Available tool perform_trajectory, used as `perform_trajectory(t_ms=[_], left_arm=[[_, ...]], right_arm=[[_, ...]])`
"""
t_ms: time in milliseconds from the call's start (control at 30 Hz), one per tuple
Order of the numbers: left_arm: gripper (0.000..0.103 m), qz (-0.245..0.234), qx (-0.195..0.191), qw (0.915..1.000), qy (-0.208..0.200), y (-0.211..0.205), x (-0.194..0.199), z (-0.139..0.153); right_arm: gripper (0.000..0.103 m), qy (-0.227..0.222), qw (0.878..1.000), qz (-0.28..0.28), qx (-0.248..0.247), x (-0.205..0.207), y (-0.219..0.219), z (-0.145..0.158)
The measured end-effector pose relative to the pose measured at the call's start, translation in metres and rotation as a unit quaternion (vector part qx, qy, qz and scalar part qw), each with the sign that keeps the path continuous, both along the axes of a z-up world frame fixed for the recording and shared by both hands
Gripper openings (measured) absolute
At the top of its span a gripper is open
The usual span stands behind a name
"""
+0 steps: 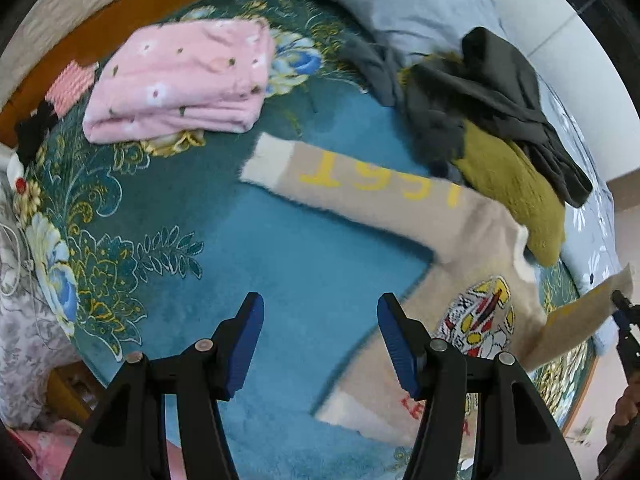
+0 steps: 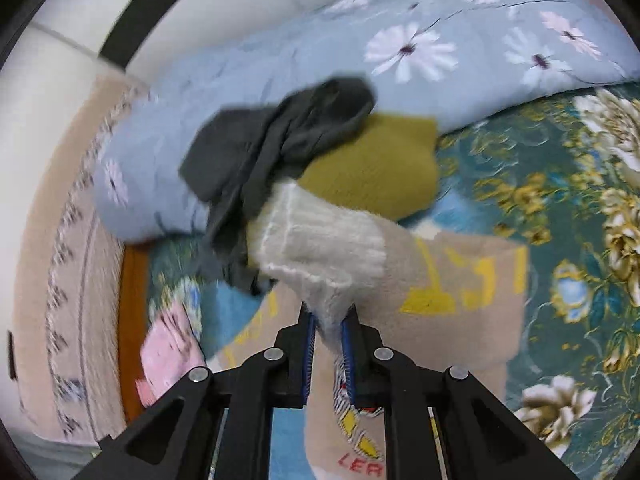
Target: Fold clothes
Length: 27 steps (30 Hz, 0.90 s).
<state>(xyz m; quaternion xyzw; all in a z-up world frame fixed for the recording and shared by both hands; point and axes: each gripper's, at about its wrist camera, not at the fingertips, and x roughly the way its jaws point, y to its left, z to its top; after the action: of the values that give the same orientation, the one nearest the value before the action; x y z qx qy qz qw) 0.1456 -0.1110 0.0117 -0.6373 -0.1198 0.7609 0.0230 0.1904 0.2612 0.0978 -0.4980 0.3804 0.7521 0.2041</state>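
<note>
A beige sweater (image 1: pixel 456 240) with yellow numbers and a cartoon print lies spread on the teal floral blanket (image 1: pixel 280 264), one sleeve stretched to the left. My left gripper (image 1: pixel 320 320) is open and empty above the blanket, just left of the sweater's body. My right gripper (image 2: pixel 329 328) is shut on the sweater's white ribbed cuff (image 2: pixel 320 248) and holds that sleeve lifted and folded over; it shows at the right edge of the left wrist view (image 1: pixel 622 308).
A folded pink flowered garment (image 1: pixel 180 80) lies at the back left. A pile of dark grey (image 1: pixel 492 92) and olive green clothes (image 1: pixel 516 196) sits beyond the sweater, against a light blue floral quilt (image 2: pixel 400 60). The bed's wooden edge (image 1: pixel 100 28) runs behind.
</note>
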Motion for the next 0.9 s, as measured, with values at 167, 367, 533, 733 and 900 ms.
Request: perform_trajectory(t_ms=[167, 367, 533, 733, 900], left_arm=[[0.069, 0.055, 0.033, 0.9978, -0.018, -0.025, -0.010, -0.029], [0.073, 0.160, 0.114, 0.9792, -0.051, -0.051, -0.027, -0.068], [0.073, 0.265, 0.191, 0.9414, -0.085, -0.063, -0.041, -0.106], [0.073, 0.355, 0.235, 0.8984, -0.107, -0.066, -0.059, -0.143], [0.073, 0.375, 0.228, 0.8919, -0.110, -0.065, -0.079, -0.159]], right_arm=[[0.014, -0.049, 0.999, 0.015, 0.000, -0.034, -0.026, -0.035], [0.014, -0.096, 0.995, 0.013, -0.002, -0.069, -0.032, -0.079], [0.014, -0.136, 0.990, 0.035, -0.003, -0.096, -0.036, -0.115], [0.017, -0.167, 0.985, 0.033, -0.036, -0.110, -0.036, -0.156], [0.022, -0.156, 0.984, 0.046, -0.075, -0.114, -0.036, -0.172]])
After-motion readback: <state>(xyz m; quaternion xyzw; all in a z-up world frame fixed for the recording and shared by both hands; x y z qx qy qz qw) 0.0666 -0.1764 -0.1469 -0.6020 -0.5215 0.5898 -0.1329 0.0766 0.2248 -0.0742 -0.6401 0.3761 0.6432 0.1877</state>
